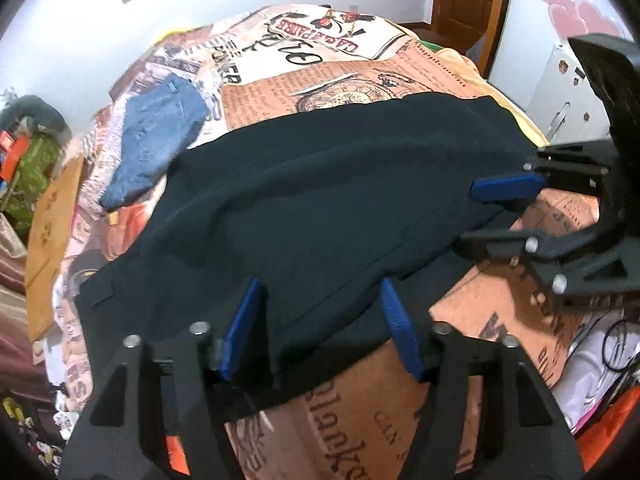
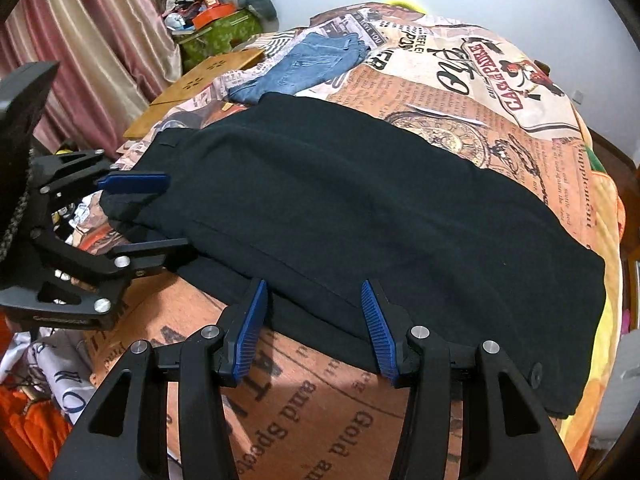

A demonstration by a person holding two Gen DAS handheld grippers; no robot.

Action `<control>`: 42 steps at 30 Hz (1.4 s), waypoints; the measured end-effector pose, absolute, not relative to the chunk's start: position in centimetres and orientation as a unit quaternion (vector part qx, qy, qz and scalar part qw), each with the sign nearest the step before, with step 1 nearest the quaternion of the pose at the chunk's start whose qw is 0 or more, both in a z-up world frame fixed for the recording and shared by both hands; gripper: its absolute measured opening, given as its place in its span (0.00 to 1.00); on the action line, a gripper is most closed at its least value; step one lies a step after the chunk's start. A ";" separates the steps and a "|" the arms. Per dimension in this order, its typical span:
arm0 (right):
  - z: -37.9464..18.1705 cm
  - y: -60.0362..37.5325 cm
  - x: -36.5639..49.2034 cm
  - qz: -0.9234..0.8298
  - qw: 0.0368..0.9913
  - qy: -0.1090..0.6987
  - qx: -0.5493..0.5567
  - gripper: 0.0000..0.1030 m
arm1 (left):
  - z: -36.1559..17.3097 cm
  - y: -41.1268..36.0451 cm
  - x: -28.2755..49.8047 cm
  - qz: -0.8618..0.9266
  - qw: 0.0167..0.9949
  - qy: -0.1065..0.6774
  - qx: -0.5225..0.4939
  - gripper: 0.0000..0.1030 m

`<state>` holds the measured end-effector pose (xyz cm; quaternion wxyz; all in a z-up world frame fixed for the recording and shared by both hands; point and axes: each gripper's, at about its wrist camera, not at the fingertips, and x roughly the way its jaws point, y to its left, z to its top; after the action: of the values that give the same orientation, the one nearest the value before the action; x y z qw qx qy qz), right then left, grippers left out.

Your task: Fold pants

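Black pants (image 2: 360, 208) lie lengthwise across bed, waistband by left tool (image 1: 320, 328); both tools' jaws apart, gripping nothing.

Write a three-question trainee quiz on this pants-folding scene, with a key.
1. True or false: the black pants lie on the printed blanket.
2. Which garment lies beyond them? A: folded blue jeans; B: a red sweater.
3. Fill in: the left gripper and right gripper both have ____ jaws straddling the pants' near edge.

Key: 1 true; 2 A; 3 open.
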<state>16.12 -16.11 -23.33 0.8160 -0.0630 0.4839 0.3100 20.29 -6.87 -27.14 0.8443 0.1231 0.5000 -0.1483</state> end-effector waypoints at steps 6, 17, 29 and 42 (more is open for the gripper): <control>-23.4 -14.9 16.1 0.335 0.819 0.460 -0.072 0.43 | -27.0 -7.0 21.0 -0.171 0.839 0.507 0.094 0.24; -22.5 -14.5 15.7 0.347 0.826 0.442 -0.048 0.08 | -25.8 -7.6 19.9 -0.186 0.846 0.490 0.101 0.06; -22.5 -17.0 15.1 0.327 0.816 0.476 -0.002 0.23 | -25.5 -7.1 18.9 -0.205 0.834 0.509 0.055 0.11; -23.2 -32.5 13.9 0.126 0.853 0.475 0.175 0.50 | -22.5 -9.2 23.3 -0.177 0.867 0.463 0.042 0.64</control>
<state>13.89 -32.47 -23.19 0.8532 0.1755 0.4747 0.1262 23.27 -9.24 -22.47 0.8675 0.0416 0.4633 -0.1765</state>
